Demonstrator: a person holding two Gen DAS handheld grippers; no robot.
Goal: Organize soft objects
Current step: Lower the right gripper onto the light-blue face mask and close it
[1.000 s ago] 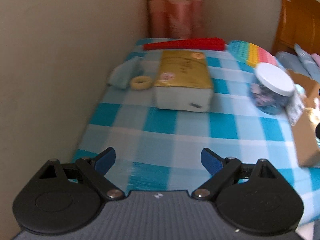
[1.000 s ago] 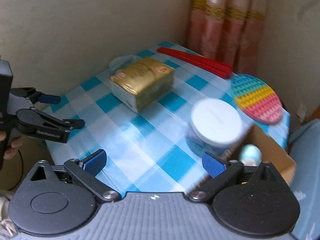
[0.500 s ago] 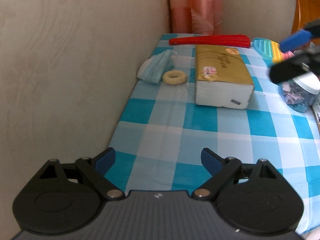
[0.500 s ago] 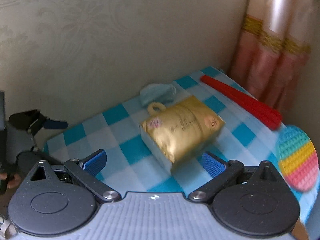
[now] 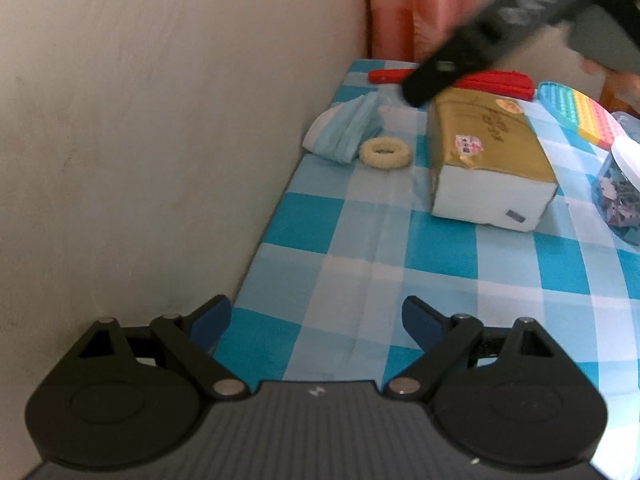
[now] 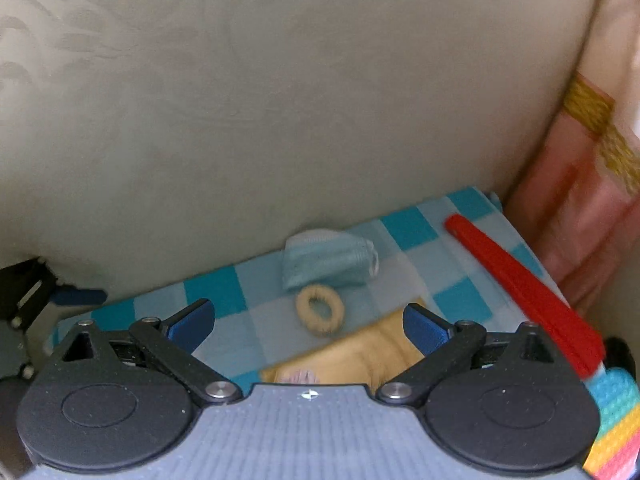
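Note:
A folded light-blue face mask (image 5: 346, 130) lies by the wall, with a cream scrunchie ring (image 5: 385, 152) beside it. A gold-topped tissue pack (image 5: 486, 152) lies to their right. My left gripper (image 5: 316, 320) is open and empty over the near table edge. My right gripper (image 6: 308, 322) is open and empty, above the tissue pack (image 6: 360, 356), with the scrunchie (image 6: 320, 315) and mask (image 6: 328, 264) just ahead between its fingers. The right gripper's body also crosses the top of the left wrist view (image 5: 500, 28).
The table has a blue checked cloth (image 5: 400, 248) against a beige wall (image 5: 160, 120). A red folded fan (image 6: 528, 288), a rainbow pop-it mat (image 5: 580, 114) and a white-lidded jar (image 5: 622, 196) lie to the right. Pink curtains (image 5: 420, 12) hang behind.
My right gripper has swung left and forward over the tissue pack toward the mask and scrunchie. My left gripper has shifted left toward the wall. Both stayed open.

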